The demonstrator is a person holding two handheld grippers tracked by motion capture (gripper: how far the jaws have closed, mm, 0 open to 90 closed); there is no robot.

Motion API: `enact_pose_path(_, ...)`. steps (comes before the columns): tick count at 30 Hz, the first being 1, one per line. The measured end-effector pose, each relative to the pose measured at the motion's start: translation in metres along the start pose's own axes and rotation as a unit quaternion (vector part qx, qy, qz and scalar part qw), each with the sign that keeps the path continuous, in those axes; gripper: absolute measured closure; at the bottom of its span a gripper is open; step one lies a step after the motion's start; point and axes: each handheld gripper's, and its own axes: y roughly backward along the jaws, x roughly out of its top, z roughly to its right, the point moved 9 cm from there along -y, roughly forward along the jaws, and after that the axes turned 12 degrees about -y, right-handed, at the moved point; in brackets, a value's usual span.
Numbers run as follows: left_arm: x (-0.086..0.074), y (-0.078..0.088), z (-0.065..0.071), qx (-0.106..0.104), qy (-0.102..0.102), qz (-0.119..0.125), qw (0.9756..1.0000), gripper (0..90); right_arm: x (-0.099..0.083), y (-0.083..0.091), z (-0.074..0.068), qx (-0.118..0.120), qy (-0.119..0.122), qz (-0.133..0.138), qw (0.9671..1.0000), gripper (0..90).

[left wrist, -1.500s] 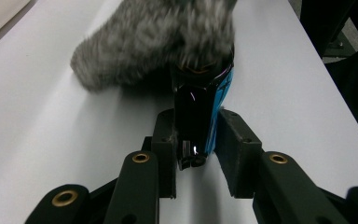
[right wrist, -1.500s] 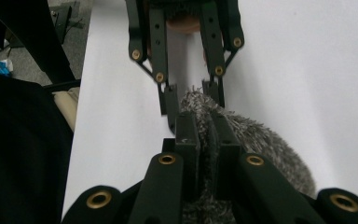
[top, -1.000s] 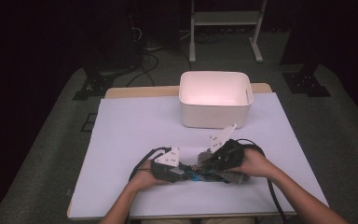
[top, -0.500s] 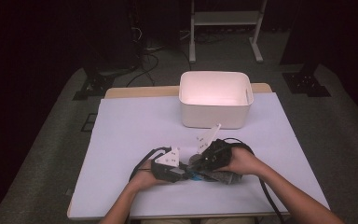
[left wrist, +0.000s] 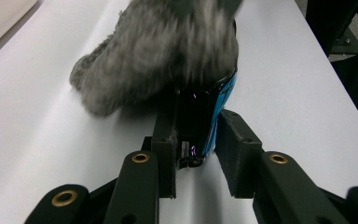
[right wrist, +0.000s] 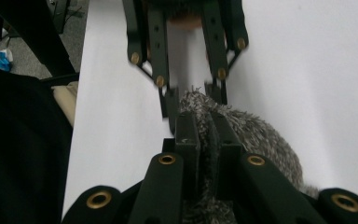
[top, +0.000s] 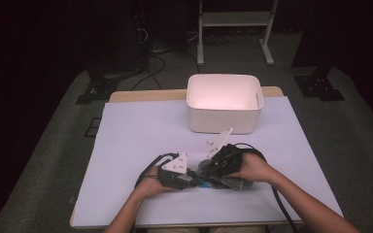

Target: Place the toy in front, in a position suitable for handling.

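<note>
- Left gripper (left wrist: 196, 154): jaws drawn in on a glossy black and blue piece (left wrist: 205, 116); left jaw against it, right jaw just beside it with a thin gap on the blue side. In the high view the left gripper (top: 189, 178) sits low on the near part of the bench (top: 141, 131).
- Right gripper (right wrist: 209, 135): jaws nearly together, clamped on the grey fuzzy cloth (right wrist: 256, 135), which bulges out to the right of the jaws.
- Grey fuzzy cloth (left wrist: 158, 51): lies on the white bench surface, directly ahead of the left gripper and over the far end of the black and blue piece. It is blurred in the left gripper view.
- The two grippers face each other, close together, near the front edge.
- White bin (top: 224, 102): stands at the far side of the bench, well apart from both grippers.
</note>
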Motion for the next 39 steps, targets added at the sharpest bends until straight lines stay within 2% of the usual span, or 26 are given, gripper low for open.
enact_pose_path(3,-0.001,0.001,0.0,-0.001,0.001,0.001,1.0,69.6,0.006,-0.007,0.0,0.005,0.001,-0.005,1.0,83.1)
enact_pose_path(8,-0.001,0.001,-0.001,-0.001,0.003,0.002,1.0,69.6,0.001,-0.001,0.001,-0.002,-0.002,-0.005,1.0,83.2)
enact_pose_path(12,-0.001,0.001,-0.001,0.0,0.002,0.001,1.0,69.6,-0.012,0.01,0.003,-0.005,-0.006,-0.001,1.0,83.2)
enact_pose_path(16,-0.001,0.001,-0.001,-0.001,0.003,0.002,1.0,69.6,-0.03,0.025,0.006,-0.019,-0.013,-0.003,0.9997,83.1)
enact_pose_path(26,-0.001,0.001,-0.002,-0.002,0.007,0.002,1.0,69.4,-0.07,0.054,0.012,-0.037,-0.054,0.017,0.9977,83.2)
enact_pose_path(34,-0.001,0.001,-0.002,-0.005,0.007,0.002,1.0,69.5,-0.085,0.067,0.015,-0.049,-0.065,0.024,0.9964,83.2)
enact_pose_path(39,-0.001,0.001,-0.003,-0.006,0.009,0.002,0.9999,69.4,-0.088,0.075,0.018,-0.06,-0.066,0.03,0.9955,83.2)
